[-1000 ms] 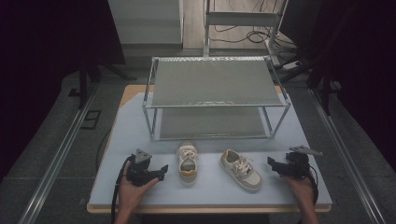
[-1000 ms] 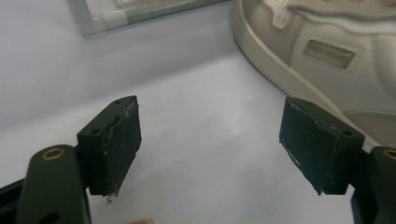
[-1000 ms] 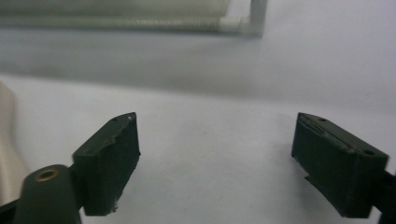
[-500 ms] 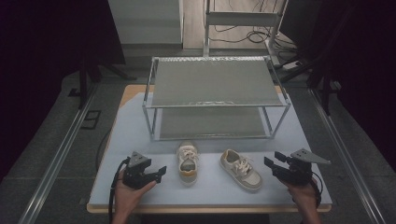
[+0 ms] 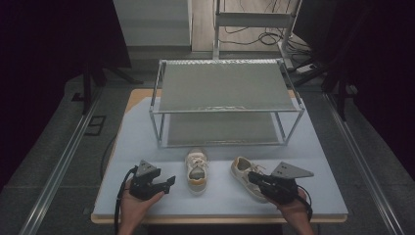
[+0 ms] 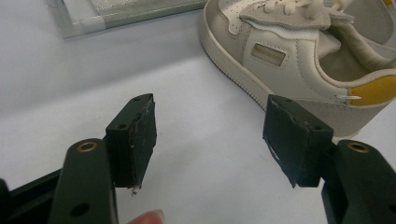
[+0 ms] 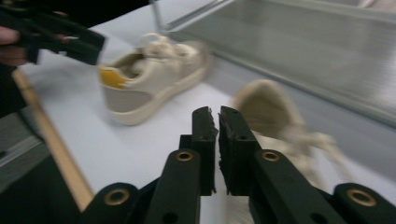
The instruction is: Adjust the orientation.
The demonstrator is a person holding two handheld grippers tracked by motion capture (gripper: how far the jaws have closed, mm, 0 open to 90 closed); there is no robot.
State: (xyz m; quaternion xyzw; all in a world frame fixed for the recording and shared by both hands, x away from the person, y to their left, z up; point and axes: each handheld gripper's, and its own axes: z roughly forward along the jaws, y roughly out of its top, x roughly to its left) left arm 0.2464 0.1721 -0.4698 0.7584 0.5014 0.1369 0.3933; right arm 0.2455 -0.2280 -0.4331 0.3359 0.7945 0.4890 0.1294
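Note:
Two cream sneakers lie on the pale table in front of a wire rack. The left shoe (image 5: 196, 170) (image 6: 299, 51) (image 7: 149, 84) has a yellow heel tab. My left gripper (image 5: 168, 182) (image 6: 208, 140) rests just left of it, open; its jaws have just been closing a little, with nothing between them. The right shoe (image 5: 242, 169) (image 7: 275, 116) lies angled, blurred in the right gripper view. My right gripper (image 5: 250, 176) (image 7: 218, 116) points at its heel side. Its jaws have just been closing and now stand shut with nothing seen between them.
A two-tier metal rack (image 5: 225, 88) (image 7: 303, 46) with mesh shelves stands behind the shoes; its corner (image 6: 116, 14) is close to the left shoe. The table's wooden front edge (image 5: 220, 218) runs just before my hands. Dark floor and rails flank the table.
My right gripper has moved left and up to the right shoe and its jaws have closed from wide open. The left gripper stayed in place, its jaws a little narrower.

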